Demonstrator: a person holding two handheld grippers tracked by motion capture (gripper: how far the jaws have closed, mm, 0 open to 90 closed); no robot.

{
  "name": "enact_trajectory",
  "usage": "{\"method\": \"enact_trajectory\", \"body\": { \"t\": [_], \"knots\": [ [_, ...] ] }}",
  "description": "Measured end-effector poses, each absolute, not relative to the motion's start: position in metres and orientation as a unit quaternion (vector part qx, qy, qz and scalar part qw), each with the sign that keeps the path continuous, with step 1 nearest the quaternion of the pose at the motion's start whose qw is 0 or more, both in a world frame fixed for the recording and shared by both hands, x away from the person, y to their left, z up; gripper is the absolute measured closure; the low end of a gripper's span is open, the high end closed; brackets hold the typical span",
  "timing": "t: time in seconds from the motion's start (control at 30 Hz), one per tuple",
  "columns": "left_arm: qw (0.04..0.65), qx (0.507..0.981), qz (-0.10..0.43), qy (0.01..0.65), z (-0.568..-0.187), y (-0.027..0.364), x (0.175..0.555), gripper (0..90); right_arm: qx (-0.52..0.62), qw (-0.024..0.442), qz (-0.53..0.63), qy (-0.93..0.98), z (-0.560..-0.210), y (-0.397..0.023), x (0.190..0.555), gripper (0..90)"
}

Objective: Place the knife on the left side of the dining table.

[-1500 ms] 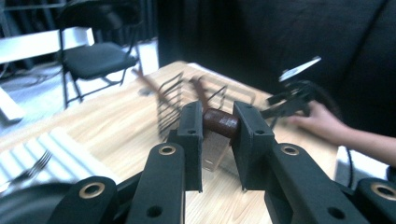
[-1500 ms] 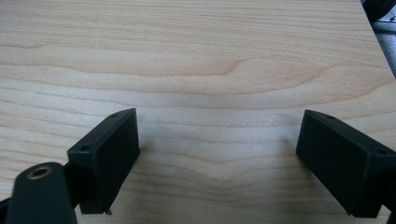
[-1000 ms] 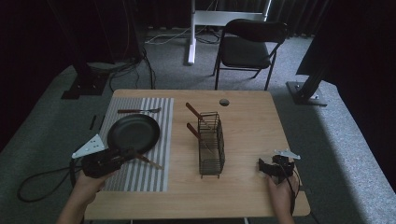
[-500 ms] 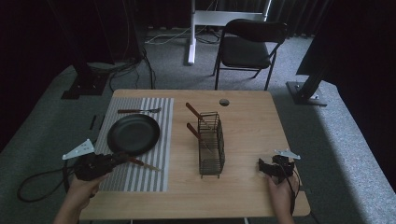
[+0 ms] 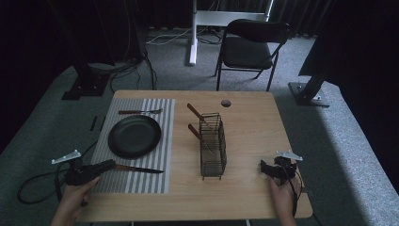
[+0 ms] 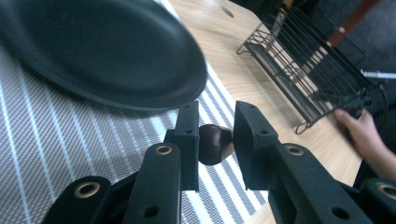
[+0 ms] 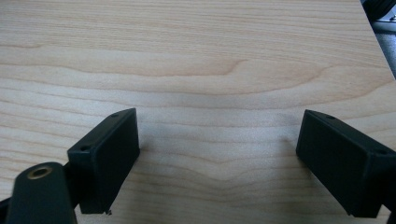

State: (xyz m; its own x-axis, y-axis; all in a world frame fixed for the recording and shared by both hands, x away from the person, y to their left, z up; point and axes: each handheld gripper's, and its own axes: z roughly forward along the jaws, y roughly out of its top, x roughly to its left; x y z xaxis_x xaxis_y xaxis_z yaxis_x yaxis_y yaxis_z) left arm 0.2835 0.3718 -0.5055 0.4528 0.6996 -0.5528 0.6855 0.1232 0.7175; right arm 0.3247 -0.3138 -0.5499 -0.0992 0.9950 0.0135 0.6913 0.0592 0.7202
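Knife (image 5: 139,169) seemingly between left gripper (image 6: 215,140) jaws

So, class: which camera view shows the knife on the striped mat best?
The high view: the whole knife lies on the striped mat, handle end at the left gripper. The left gripper view gives just the brown handle end between its jaws. The right gripper view looks at the bare table.

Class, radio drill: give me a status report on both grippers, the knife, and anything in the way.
Left gripper open, fingers either side of knife handle on striped mat. Right gripper open, low over bare table. Black plate close beside knife; wire rack apart.
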Motion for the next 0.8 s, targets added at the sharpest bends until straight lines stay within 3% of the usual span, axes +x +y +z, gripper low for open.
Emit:
{"method": "enact_trajectory", "body": {
  "t": [0.27,0.47,0.73,0.8],
  "knots": [
    [0.505,0.656,0.013,0.561,-0.531,0.378,0.29,62.7,0.62,0.258,0.294,0.68,-0.55,-0.314,0.325,12.2],
    [0.452,0.674,0.07,0.58,-0.539,0.369,0.29,49.3,0.62,0.258,0.294,0.68,-0.55,-0.314,0.325,12.2],
    [0.387,0.699,0.136,0.586,-0.536,0.355,0.29,44.7,0.62,0.258,0.294,0.68,-0.55,-0.314,0.325,12.3],
    [0.382,0.698,0.143,0.589,-0.537,0.352,0.29,40.1,0.62,0.258,0.294,0.68,-0.55,-0.314,0.325,12.2]
  ]
}}
